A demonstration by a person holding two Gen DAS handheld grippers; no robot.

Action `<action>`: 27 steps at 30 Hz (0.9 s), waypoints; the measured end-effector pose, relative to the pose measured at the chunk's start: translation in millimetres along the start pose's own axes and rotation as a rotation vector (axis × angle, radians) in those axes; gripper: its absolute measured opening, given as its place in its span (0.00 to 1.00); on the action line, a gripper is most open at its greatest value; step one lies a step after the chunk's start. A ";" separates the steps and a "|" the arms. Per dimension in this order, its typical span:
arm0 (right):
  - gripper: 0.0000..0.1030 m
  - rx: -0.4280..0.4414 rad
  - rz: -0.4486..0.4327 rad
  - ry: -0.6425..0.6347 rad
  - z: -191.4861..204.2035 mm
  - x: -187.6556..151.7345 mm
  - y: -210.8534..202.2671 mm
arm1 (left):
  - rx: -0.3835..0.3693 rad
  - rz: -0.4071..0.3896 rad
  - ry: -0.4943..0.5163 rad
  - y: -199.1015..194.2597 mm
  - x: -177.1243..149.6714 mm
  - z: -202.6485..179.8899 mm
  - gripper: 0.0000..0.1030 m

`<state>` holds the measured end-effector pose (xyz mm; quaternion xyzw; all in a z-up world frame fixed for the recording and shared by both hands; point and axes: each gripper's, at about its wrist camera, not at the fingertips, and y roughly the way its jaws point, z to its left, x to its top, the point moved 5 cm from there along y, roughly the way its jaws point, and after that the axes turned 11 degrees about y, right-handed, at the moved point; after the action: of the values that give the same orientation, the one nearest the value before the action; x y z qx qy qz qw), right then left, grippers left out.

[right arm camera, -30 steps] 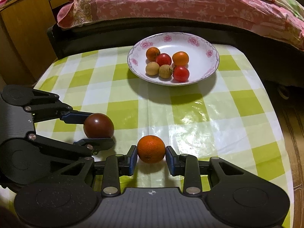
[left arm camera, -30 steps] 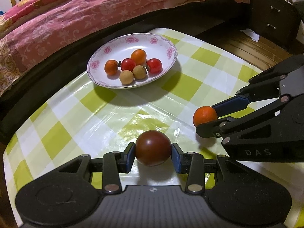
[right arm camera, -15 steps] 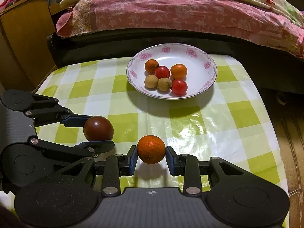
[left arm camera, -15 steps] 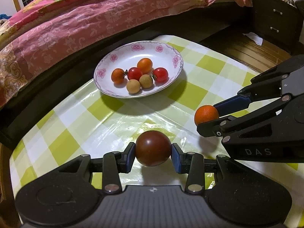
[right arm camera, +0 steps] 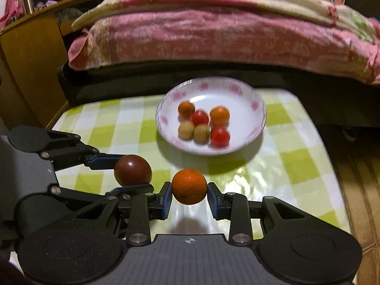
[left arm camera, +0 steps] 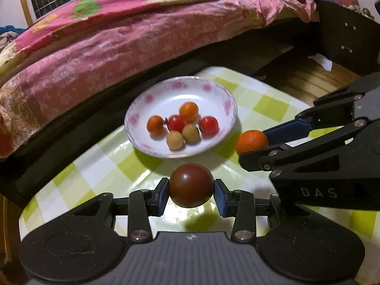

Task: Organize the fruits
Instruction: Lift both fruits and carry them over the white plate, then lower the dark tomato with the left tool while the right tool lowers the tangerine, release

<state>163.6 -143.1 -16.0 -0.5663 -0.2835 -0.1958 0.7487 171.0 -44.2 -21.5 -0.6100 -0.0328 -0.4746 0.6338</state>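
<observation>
My left gripper (left arm camera: 191,188) is shut on a dark red plum (left arm camera: 191,185) and holds it above the checked table. My right gripper (right arm camera: 189,187) is shut on a small orange (right arm camera: 189,186), also lifted. Each gripper shows in the other's view: the right one with the orange (left arm camera: 252,141) to the right, the left one with the plum (right arm camera: 132,170) to the left. A white floral plate (left arm camera: 220,99) stands ahead, near the table's far edge, and holds several small fruits: orange, red and tan ones (left arm camera: 182,127). The plate also shows in the right wrist view (right arm camera: 257,109).
The table has a green and white checked cloth (left arm camera: 78,190). A bed with a pink quilt (left arm camera: 118,38) runs along the far side. A dark cabinet (left arm camera: 344,35) stands at the right and a wooden cabinet (right arm camera: 28,71) at the left.
Both grippers have risen with their fruits and moved forward toward the plate. The plate now sits lower and nearer in both views. The grips have not changed.
</observation>
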 end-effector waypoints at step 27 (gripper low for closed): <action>0.28 -0.071 -0.054 0.006 -43.6 58.1 67.1 | 0.064 0.020 -0.033 74.7 33.2 47.6 0.46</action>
<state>257.9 -164.3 -36.6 -0.5842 -0.2894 -0.2275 0.7233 262.6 -39.0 -44.2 -0.5975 -0.0524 -0.4567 0.6570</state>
